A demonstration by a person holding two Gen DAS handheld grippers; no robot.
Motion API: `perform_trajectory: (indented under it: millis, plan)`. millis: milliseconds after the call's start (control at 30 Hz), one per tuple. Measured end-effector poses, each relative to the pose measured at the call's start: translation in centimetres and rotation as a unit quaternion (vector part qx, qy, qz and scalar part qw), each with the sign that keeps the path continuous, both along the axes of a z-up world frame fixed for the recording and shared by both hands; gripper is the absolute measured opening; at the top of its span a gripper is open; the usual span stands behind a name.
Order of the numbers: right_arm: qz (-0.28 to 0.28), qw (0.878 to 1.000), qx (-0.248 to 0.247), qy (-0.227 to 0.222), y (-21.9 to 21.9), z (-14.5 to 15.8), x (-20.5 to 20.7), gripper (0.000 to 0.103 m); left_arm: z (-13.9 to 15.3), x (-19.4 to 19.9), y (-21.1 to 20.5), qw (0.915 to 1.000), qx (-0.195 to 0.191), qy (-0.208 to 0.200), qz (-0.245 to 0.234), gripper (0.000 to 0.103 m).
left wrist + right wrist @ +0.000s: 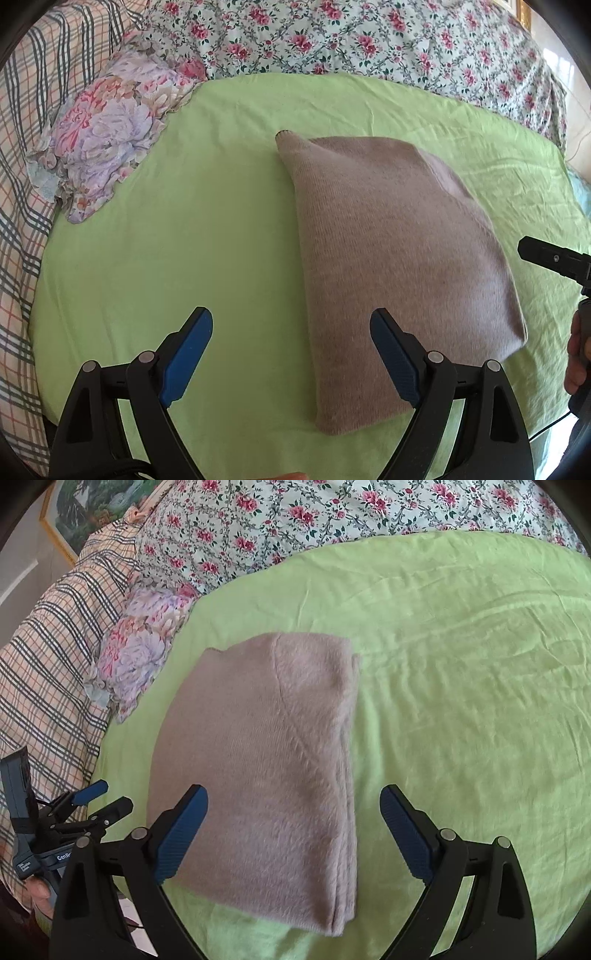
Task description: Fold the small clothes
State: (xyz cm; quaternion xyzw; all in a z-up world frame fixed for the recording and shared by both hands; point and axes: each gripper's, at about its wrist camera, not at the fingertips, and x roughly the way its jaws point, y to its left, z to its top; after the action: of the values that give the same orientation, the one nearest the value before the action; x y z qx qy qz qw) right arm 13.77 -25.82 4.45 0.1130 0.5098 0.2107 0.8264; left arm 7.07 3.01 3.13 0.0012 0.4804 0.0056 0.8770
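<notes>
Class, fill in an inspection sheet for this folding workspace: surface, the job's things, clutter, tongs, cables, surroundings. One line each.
Surface: green sheet, lightly wrinkled.
Job's things: beige knit garment lying folded on the sheet, not held.
Clutter: ruffled floral cloth at the sheet's left edge, apart from the garment.
Tongs: left tongs open, empty; right tongs open above the garment, empty.
Cables: thin dark cable near the right hand.
Surroundings: rose-print bedding, plaid bedding, framed picture.

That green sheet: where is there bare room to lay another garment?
The green sheet is bare right of the folded sweater, up to the flowered quilt. A narrower strip lies left, crowded by the frilly pillow.
</notes>
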Motion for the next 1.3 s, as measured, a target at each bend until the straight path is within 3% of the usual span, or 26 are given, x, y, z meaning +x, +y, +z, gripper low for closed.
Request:
perform_trajectory:
  millis: [67,167,267,333,433,567,767,933,1067,1133,1200,1300]
  plan:
    - [0.007,1.000,0.008,-0.006,0.1,-0.4,1.6,0.094,-0.1,1.0,0.2,1.0000,-0.007,-0.001,0.004,0.088]
    - [0.008,1.000,0.002,0.012,0.1,-2.2,4.6,0.078,-0.2,2.9,0.7,0.9997,-0.019,0.000,0.014,0.088]
    - [-0.002,0.997,0.026,0.072,-0.2,-5.2,7.2,0.053,-0.6,4.6,0.9,0.9995,-0.021,0.015,0.019,0.088]
    - [0.002,0.994,0.056,0.095,-0.2,-6.0,7.6,0.021,-0.9,5.7,1.2,0.9991,-0.022,0.027,0.025,0.088]
    - [0.008,0.998,0.009,0.067,0.1,-4.0,6.5,0.007,-1.4,6.7,1.6,0.9977,-0.029,0.053,0.032,0.088]
    - [-0.002,0.995,-0.017,0.094,-0.4,-4.7,6.0,0.007,-1.4,7.0,1.6,0.9959,-0.043,0.076,0.025,0.088]
    - [0.003,0.994,-0.055,0.090,0.6,-4.8,6.7,0.009,-2.0,7.2,1.0,0.9955,-0.036,0.085,0.022,0.090]
    - [-0.023,0.997,-0.047,0.062,-0.4,-3.5,5.3,0.033,-2.3,6.5,1.5,0.9974,-0.040,0.056,0.022,0.091]
    - [-0.030,0.998,-0.039,0.026,-0.9,-1.3,3.1,0.040,-2.2,5.5,1.5,0.9980,-0.043,0.041,0.021,0.091]
    - [-0.028,0.999,-0.036,0.011,-0.8,-0.4,1.7,0.052,-2.0,5.0,1.2,0.9986,-0.037,0.036,0.014,0.091]
    - [-0.025,0.999,-0.037,0.000,-0.4,0.2,0.3,0.058,-1.6,3.9,0.6,0.9993,-0.022,0.029,0.004,0.091]
    - [-0.016,0.999,-0.035,-0.007,0.0,0.7,-1.7,0.060,-1.1,2.0,-0.4,0.9998,-0.005,0.017,-0.008,0.091]
